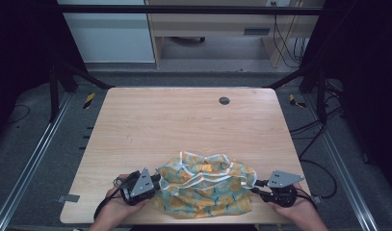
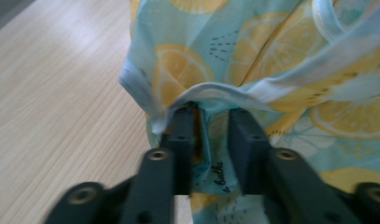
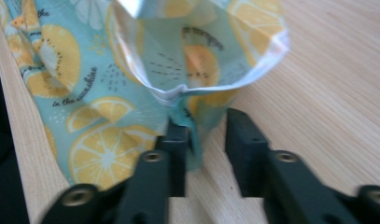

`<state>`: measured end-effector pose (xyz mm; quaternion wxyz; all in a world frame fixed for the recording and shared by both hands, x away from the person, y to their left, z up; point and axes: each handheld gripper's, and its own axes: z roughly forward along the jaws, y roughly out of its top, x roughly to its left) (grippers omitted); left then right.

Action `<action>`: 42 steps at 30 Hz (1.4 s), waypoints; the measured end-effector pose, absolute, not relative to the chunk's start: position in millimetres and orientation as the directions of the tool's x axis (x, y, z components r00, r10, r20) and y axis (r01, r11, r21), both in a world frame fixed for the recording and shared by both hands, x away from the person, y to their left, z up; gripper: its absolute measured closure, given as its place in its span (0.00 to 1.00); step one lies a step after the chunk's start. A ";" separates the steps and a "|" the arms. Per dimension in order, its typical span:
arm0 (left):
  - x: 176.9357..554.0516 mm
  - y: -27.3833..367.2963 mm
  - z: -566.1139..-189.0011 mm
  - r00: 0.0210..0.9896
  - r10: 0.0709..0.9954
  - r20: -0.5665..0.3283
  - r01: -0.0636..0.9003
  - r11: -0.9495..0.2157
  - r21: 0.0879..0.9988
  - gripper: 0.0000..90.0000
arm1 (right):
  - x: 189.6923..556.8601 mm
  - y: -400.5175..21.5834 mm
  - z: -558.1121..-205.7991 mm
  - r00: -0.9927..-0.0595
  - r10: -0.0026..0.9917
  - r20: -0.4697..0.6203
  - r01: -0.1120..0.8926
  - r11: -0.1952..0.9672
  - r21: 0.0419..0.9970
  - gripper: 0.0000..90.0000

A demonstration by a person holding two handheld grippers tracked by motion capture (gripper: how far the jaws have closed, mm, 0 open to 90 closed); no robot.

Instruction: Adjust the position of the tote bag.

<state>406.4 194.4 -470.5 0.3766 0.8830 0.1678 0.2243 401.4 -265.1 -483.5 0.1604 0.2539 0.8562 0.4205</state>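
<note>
The cloth (image 1: 203, 186) lies crumpled at the near worktop (image 1: 184, 120) edge, long axis left-right, between both tools. Left tool (image 1: 155, 184) at its left end, right tool (image 1: 257, 187) at its right: each released, jaws apart, hem between them.

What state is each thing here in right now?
Lemon-print cloth: crumpled in a heap at the table's near edge, white hem showing.
Left gripper: jaws apart, a fold of cloth between them.
Right gripper: jaws apart, cloth hem against one jaw.
</note>
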 end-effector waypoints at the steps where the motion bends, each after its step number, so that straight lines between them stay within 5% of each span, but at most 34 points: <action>1: 402.7 197.5 -467.0 0.835 0.492 0.248 0.148 -0.634 0.759 0.59 | 397.0 -268.2 -480.6 -0.811 0.582 -0.060 0.303 0.505 0.809 0.62; 9: 390.6 202.6 -460.9 0.824 0.528 0.204 0.184 -0.591 0.786 0.34 | 383.4 -280.1 -475.7 -0.770 0.632 -0.089 0.307 0.490 0.816 0.29; 18: 394.4 221.1 -456.4 0.816 0.556 0.159 0.225 -0.559 0.798 0.31 | 378.6 -299.3 -474.7 -0.756 0.651 -0.073 0.333 0.478 0.813 0.24; 24: 398.7 225.4 -450.0 0.798 0.571 0.195 0.218 -0.573 0.790 0.42 | 378.3 -310.2 -471.8 -0.748 0.661 -0.057 0.342 0.458 0.820 0.38; 30: 408.7 231.5 -444.3 0.767 0.605 0.211 0.238 -0.575 0.783 0.57 | 392.6 -313.8 -455.6 -0.709 0.703 -0.063 0.367 0.443 0.818 0.67; 42: 427.1 228.8 -420.7 0.727 0.642 0.243 0.223 -0.556 0.801 0.62 | 409.0 -274.8 -411.7 -0.775 0.629 -0.062 0.277 0.425 0.862 0.76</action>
